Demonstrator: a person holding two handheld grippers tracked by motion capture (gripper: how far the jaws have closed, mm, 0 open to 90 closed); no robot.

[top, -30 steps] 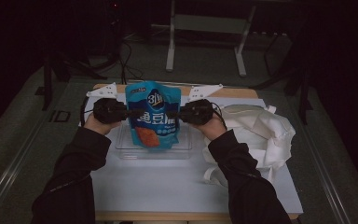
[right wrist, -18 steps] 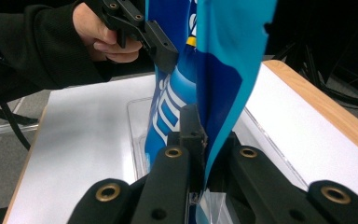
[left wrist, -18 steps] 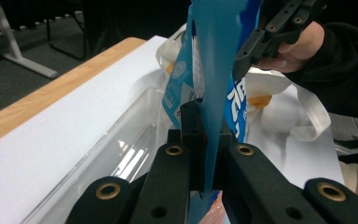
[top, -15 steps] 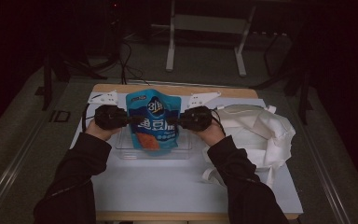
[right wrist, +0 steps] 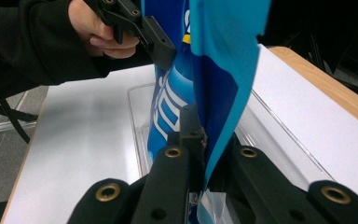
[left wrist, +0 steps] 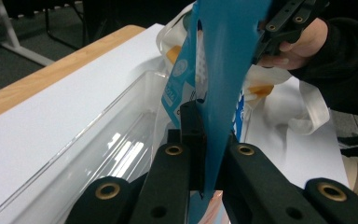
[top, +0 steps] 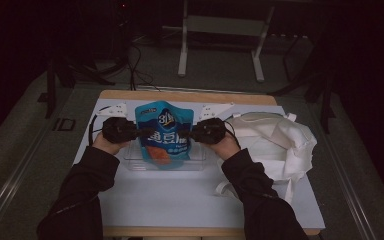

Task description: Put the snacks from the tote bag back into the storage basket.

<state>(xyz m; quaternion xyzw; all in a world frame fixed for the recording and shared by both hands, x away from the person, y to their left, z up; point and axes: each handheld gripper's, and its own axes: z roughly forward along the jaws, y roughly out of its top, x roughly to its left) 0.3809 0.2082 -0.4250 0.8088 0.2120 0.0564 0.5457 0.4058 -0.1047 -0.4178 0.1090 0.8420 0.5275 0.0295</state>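
two tools, left tool [top: 139,133] and right tool [top: 189,134], clamp the blue pouch [top: 161,132] by its side edges; it hangs upright at frame centre, bottom inside the clear tray [top: 196,161] directly below.

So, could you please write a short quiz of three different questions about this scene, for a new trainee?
1. True or false: the blue pouch is clamped at both side edges, by the left gripper and the right gripper.
2. What stands directly under the pouch? A) the clear plastic tray B) the white cloth bag C) bare wood
3. Fill in: the cloth bag lies on the white table top at the person's ____ side.

Key
1. True: each gripper's jaws are closed on an edge of the pouch.
2. A
3. right
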